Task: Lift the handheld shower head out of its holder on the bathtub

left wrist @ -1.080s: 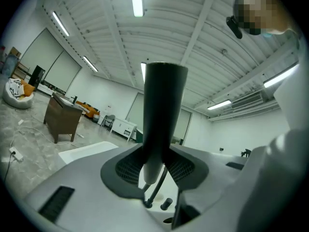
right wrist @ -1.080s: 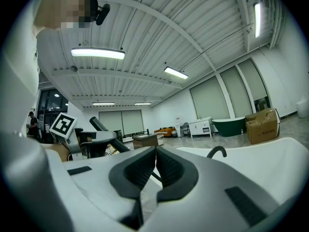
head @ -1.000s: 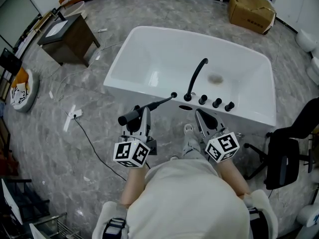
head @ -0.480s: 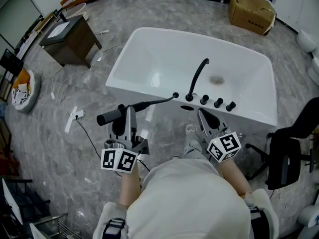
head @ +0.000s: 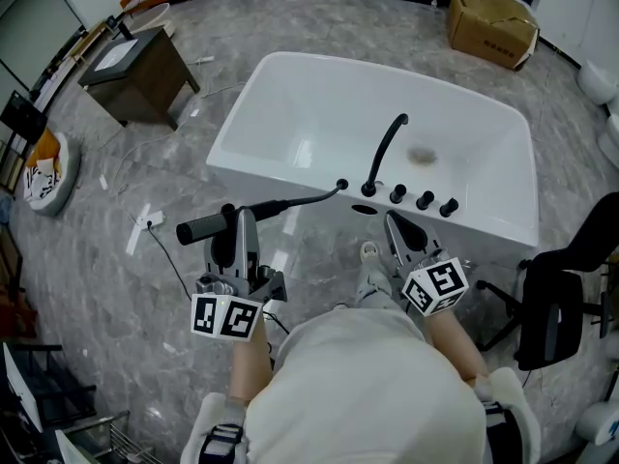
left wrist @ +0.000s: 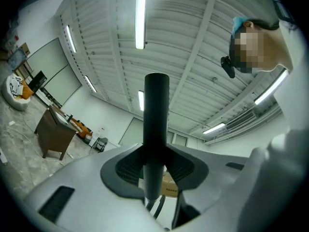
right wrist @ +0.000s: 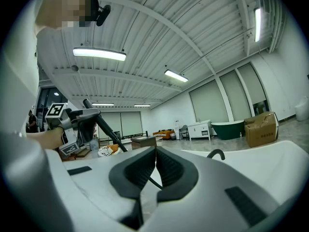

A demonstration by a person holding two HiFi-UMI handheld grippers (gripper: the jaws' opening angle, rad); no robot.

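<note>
The black handheld shower head (head: 198,227) is a long straight wand, lying roughly level in front of the white bathtub (head: 280,177). My left gripper (head: 238,225) is shut on its handle; the wand's thick end points left. A thin black part runs from it to a small fitting (head: 340,186) on the tub rim. In the left gripper view the wand (left wrist: 156,129) stands upright between the pads. My right gripper (head: 395,222) hovers in front of the rim below the knobs, its pads pressed together with nothing held (right wrist: 155,151). It sees the left gripper (right wrist: 72,124) with the wand.
A curved black spout (head: 385,153) and three knobs (head: 423,201) sit on the tub rim. A brown side table (head: 135,61) stands back left, a cardboard box (head: 491,22) back right, a black chair (head: 556,298) at right. A cable and plug (head: 145,225) lie on the floor at left.
My left gripper has carried the shower head leftward and up, away from the tub rim, and its thick end has swung further left. The right gripper has stayed put.
</note>
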